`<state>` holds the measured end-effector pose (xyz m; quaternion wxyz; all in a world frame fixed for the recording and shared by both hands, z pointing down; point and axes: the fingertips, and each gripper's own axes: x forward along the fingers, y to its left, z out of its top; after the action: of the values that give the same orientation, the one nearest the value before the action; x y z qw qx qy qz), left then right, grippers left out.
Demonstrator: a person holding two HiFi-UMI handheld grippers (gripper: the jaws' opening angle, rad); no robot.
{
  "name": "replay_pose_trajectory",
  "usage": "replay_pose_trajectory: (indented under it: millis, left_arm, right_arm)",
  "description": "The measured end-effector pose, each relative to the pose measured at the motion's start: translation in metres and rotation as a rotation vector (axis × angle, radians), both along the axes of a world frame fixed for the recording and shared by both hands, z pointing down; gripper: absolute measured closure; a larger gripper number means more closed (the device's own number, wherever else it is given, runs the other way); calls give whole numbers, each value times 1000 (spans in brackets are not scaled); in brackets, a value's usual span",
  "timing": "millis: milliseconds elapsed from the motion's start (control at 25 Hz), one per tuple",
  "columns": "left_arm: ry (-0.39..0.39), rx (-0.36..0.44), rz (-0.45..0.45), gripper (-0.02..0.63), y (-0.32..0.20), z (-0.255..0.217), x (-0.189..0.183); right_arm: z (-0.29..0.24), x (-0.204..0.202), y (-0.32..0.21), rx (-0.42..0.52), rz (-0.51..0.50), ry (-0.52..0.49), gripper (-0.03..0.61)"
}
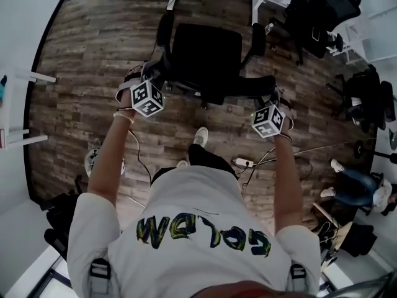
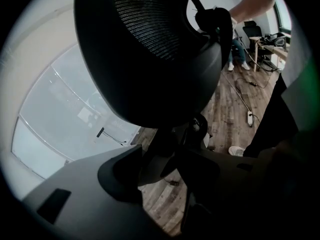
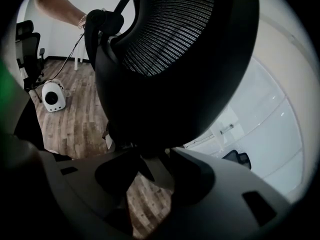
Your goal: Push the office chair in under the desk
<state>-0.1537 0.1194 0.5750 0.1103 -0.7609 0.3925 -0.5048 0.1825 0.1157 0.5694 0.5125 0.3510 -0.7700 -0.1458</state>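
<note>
Chair backrest [image 1: 217,90] clamped in left tool [image 2: 165,156], right tool [image 3: 150,159] | desk legs [image 1: 254,5] ahead | power strip [image 1: 242,162] behind

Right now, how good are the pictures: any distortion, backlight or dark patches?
Head view: sharp, evenly lit, fisheye bends the room's edges. Left gripper view: office chair backlit by the bright wall, left gripper in deep shadow. Right gripper view: likewise, right gripper dark.
</note>
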Motion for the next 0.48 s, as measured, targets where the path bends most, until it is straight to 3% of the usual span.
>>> replay_pose_trajectory:
  millis: [480]
  left_arm:
    - [-17, -21, -58, 405, -102, 2, -4]
  right_arm:
    - [2, -4, -104, 6, -14, 11, 388]
